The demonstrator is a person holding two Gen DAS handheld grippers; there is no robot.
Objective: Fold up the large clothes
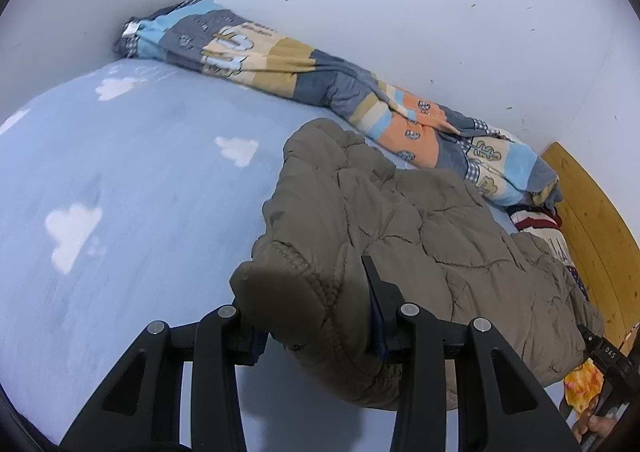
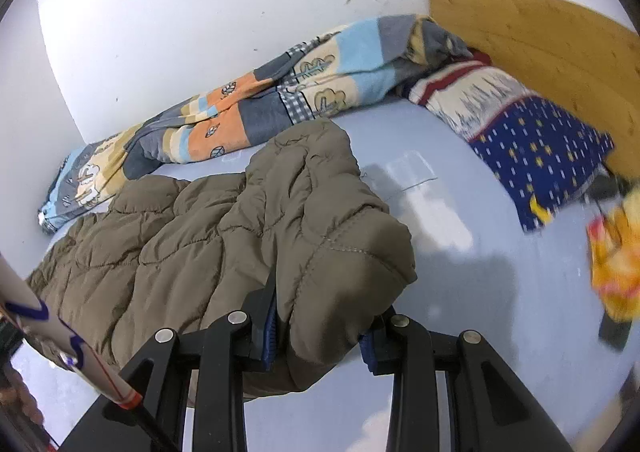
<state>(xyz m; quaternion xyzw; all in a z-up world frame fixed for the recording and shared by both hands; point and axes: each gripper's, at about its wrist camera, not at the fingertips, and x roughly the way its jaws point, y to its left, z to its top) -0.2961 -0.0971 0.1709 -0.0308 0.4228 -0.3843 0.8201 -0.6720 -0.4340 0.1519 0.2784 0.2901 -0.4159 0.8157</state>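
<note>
Gripping a bunched corner of the olive quilted coat (image 1: 400,219), the left gripper (image 1: 316,316) has padding squeezed between its pads; the right gripper (image 2: 320,324) clamps another corner the same way. At 4 o'clock in the left view, a black housing (image 1: 610,352) reads "DAS". Beyond, the coat spreads over the cloud-print sheet (image 1: 140,171). Farther off, a patchwork blanket (image 1: 280,63) lies along the wall, with a blue pillow (image 2: 536,147) at 2 o'clock in the right view.

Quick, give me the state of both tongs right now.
Left tongs: closed on a bunched edge of the brown padded jacket.
Right tongs: closed on another edge of the same jacket.
</note>
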